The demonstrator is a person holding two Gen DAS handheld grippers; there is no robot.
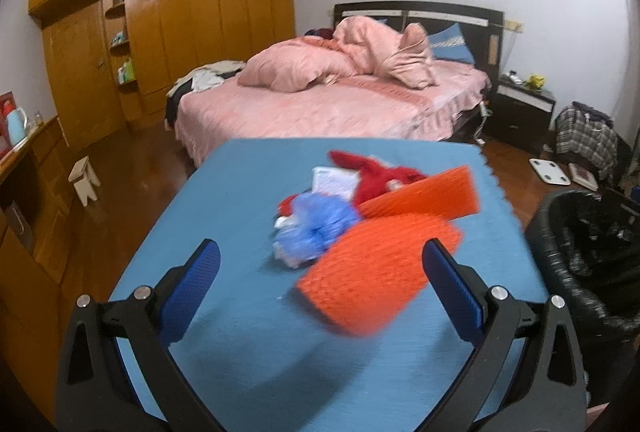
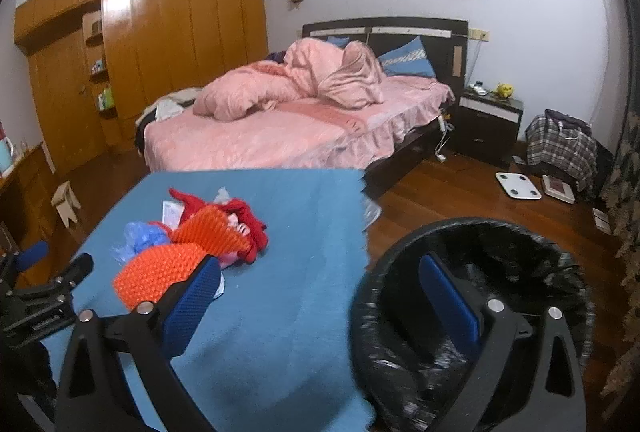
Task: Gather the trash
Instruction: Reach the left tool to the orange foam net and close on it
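The trash lies as one loose heap on the blue tabletop (image 1: pixel 248 312), toward its far half. Two orange ridged pieces (image 1: pixel 384 268) dominate it: in the left wrist view one lies flat at the near edge of the heap, the other (image 1: pixel 428 195) sits tilted just behind it at about 1 o'clock. A crumpled pale-blue plastic bag (image 1: pixel 316 228) touches the near orange piece at its 10 o'clock side. A red crumpled item (image 1: pixel 376 171) lies at the heap's far edge, with a white packet (image 1: pixel 334 181) just beside it at 9 o'clock. The black-lined trash bin (image 2: pixel 472 296) stands off the tabletop's right edge, open at the top.
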